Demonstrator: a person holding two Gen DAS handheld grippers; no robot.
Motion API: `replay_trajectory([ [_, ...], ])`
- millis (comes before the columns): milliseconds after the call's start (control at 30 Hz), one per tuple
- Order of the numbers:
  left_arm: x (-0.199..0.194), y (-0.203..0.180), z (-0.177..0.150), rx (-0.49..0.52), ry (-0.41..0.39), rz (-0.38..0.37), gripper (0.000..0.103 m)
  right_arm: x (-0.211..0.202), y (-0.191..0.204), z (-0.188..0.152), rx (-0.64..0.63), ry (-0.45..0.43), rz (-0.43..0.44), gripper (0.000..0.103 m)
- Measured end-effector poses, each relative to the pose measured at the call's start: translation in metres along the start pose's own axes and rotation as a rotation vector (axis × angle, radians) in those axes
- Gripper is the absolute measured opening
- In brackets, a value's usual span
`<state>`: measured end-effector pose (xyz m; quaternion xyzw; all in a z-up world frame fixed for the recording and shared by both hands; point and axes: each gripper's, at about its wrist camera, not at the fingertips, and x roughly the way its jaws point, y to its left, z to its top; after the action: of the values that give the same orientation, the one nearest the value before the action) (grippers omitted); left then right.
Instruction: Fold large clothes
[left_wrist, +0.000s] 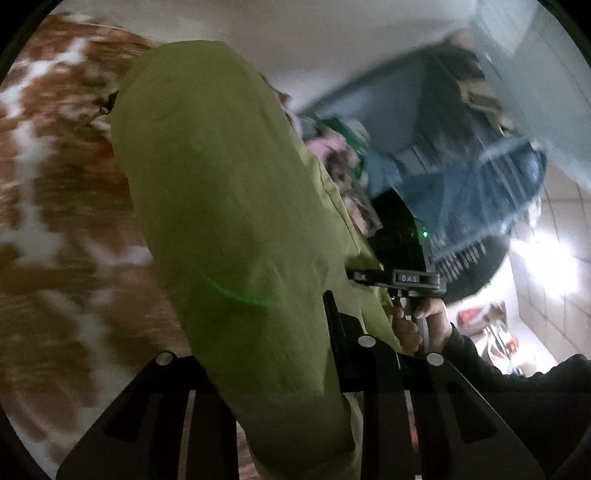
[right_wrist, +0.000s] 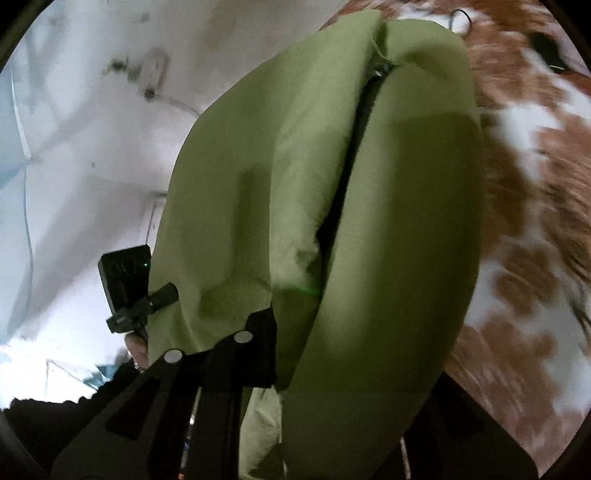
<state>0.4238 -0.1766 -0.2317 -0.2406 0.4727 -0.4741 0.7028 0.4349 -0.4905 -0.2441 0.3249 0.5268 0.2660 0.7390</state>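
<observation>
Olive-green fabric fills both of your wrist views: the green garment (left_wrist: 229, 221) hangs lifted between your two grippers, above a brown-and-white patterned bedcover (left_wrist: 48, 206) that shows blurred behind it.

In your left wrist view, your left gripper (left_wrist: 291, 384) has the cloth running down between its two black fingers (left_wrist: 373, 369), which are closed on the garment's edge. The fabric drapes over most of the space between them, so one finger is largely hidden. Past the garment's right edge you can see your right hand (left_wrist: 417, 325) wrapped around the handle of the other gripper, just beside the cloth. Behind it stands a blue laundry basket (left_wrist: 480, 184) with mixed clothes (left_wrist: 340, 155) beside it, both blurred.

In your right wrist view, your right gripper (right_wrist: 332, 354) likewise clamps the garment (right_wrist: 399, 206); one finger (right_wrist: 258, 347) presses against the cloth on the left, and the other is buried under the fold. A dark zipper (right_wrist: 365, 110) runs down the middle of the garment, with the fabric bulging on either side of it. To the left, your left hand (right_wrist: 138, 345) and its gripper's camera body (right_wrist: 125, 273) sit touching the cloth's edge. The bedcover (right_wrist: 535, 206) spreads to the right.
</observation>
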Motion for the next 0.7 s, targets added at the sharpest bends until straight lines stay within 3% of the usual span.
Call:
replay_trajectory([
  [233,0.158,-0.097,-0.018,0.051,0.137,-0.181,0.023,-0.186,-0.075,-0.082,0.129,-0.137,-0.165,0.014],
  [367,0.236,-0.130,-0.042,0.058,0.222,-0.239,0.023,-0.246,-0.123,-0.129,0.209,-0.182,-0.199,0.014],
  [467,0.287,-0.134,-0.060,0.049,0.278,-0.260,0.023,-0.267,-0.165,-0.159,0.251,-0.213,-0.214,0.014],
  [567,0.324,-0.114,-0.084,0.038,0.329,-0.241,0.023,-0.252,-0.211,-0.182,0.304,-0.226,-0.205,0.014],
  [700,0.358,-0.060,-0.116,0.005,0.436,-0.140,0.023,-0.219,-0.285,-0.209,0.344,-0.190,-0.187,0.014],
])
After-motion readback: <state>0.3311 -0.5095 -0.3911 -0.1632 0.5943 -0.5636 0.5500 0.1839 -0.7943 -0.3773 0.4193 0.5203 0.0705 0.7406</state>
